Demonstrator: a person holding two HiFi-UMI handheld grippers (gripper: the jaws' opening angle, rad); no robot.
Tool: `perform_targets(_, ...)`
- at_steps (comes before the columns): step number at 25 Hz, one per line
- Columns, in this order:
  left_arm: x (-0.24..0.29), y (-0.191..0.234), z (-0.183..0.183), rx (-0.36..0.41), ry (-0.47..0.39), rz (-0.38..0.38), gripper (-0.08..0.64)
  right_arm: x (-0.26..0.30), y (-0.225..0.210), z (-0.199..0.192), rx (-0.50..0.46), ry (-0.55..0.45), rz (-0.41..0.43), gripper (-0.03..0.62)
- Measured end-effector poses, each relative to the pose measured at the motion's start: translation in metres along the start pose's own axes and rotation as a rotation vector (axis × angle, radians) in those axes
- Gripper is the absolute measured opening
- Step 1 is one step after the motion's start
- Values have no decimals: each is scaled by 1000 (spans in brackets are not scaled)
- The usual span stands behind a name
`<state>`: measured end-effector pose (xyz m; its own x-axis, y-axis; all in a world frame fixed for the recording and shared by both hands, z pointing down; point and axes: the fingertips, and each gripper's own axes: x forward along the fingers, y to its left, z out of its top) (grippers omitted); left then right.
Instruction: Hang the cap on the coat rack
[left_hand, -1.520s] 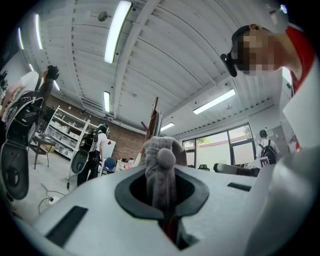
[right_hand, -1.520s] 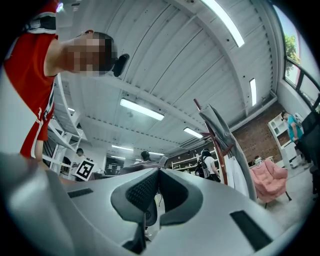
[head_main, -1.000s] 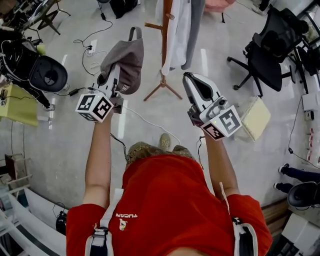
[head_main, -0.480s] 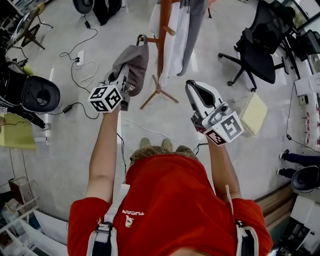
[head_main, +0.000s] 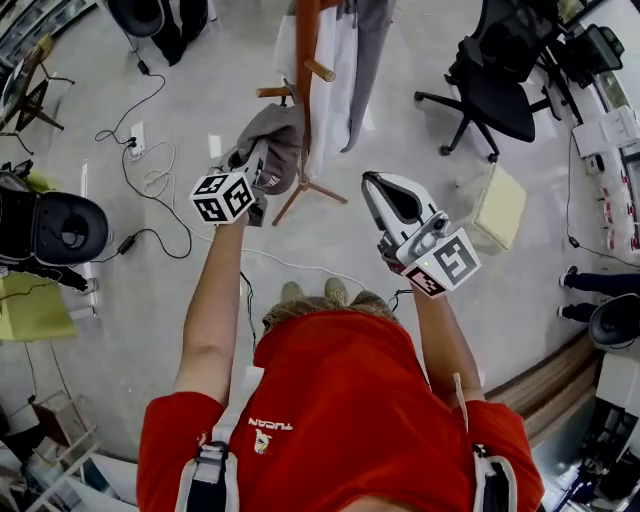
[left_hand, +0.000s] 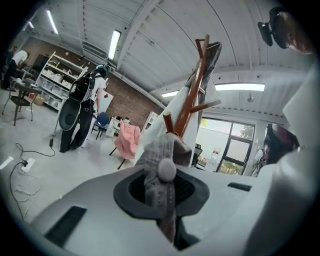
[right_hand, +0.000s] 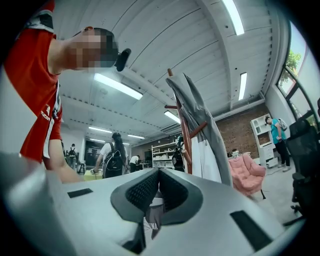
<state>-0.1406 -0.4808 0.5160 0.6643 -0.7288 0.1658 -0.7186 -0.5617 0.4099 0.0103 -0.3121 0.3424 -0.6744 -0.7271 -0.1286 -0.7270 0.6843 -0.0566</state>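
A grey cap (head_main: 277, 138) hangs from my left gripper (head_main: 260, 152), which is shut on its fabric. In the head view the cap lies against the brown coat rack pole (head_main: 305, 55), just below a short peg (head_main: 320, 70) and beside another peg (head_main: 272, 92). In the left gripper view the cap's crown (left_hand: 161, 160) is bunched between the jaws, with a peg tip (left_hand: 168, 122) and the rack (left_hand: 198, 82) right behind it. My right gripper (head_main: 372, 184) is held to the right of the rack, shut and empty; its pads (right_hand: 158, 175) meet.
A white garment (head_main: 335, 85) and a grey one (head_main: 372, 50) hang on the rack. A black office chair (head_main: 492, 88) stands at the right and a pale pad (head_main: 498, 208) lies on the floor. Cables (head_main: 150, 175) and black gear (head_main: 62, 228) lie at the left. People stand far off (right_hand: 114, 156).
My left gripper has carried the cap up and to the right, from clear of the rack to against its pole by the pegs. The right gripper has stayed shut in much the same place.
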Motion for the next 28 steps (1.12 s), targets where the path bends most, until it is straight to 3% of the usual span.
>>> perform_targets(2, 7, 2, -7, 2, 18, -14, 55, 0, -3, -3, 1, 6, -13, 23)
perform_targets(8, 11, 12, -25, 42, 75, -36, 312, 3, 0, -11, 9, 26, -28, 23)
perform_targets(11, 5, 11, -22, 66, 56, -31, 353, 3, -1, -13, 18, 31, -27, 23)
perform_targets(15, -18, -9, -3, 95, -5, -59, 353, 8, -1, -12, 26, 21, -20, 23)
perform_targets(21, -70, -90, 58, 161, -159, -185, 337, 27, 3, 6, 19, -37, 10, 23)
perform_targets(24, -96, -129, 84, 203, -228, -217, 255, 30, 8, 20, 12, -81, 33, 23)
perform_targets(28, -125, -173, 118, 241, -334, -232, 79, 27, 18, 42, -4, -138, 72, 23)
